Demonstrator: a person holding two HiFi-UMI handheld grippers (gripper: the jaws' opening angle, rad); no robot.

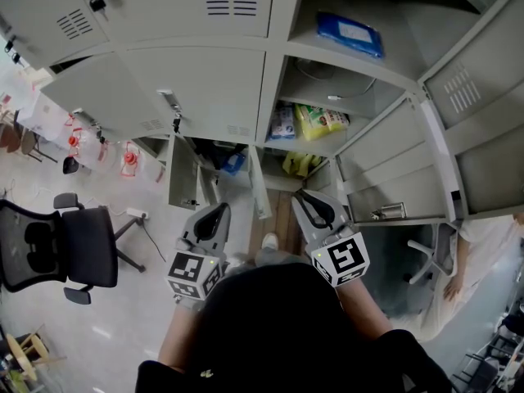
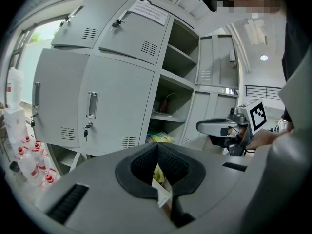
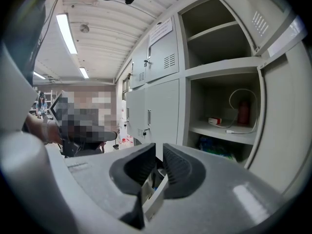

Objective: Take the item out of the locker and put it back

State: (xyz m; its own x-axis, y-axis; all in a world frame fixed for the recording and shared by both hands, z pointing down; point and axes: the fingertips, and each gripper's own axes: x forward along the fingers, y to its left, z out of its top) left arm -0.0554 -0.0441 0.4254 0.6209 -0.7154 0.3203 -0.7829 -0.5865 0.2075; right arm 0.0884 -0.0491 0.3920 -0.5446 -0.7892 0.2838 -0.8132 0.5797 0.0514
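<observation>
Snack packs (image 1: 309, 122) lie on a middle shelf of the open locker (image 1: 352, 64), apart from both grippers. The left gripper (image 1: 218, 210) has its fingers pressed together, empty. The right gripper (image 1: 307, 203) has its fingers almost together, empty too. Nothing is out yet, so every step is left.

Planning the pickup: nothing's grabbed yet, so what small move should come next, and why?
Probably lift the right hand-held gripper toward the yellow pack on the open shelf: its jaws are empty, almost together, and short of it.
</observation>
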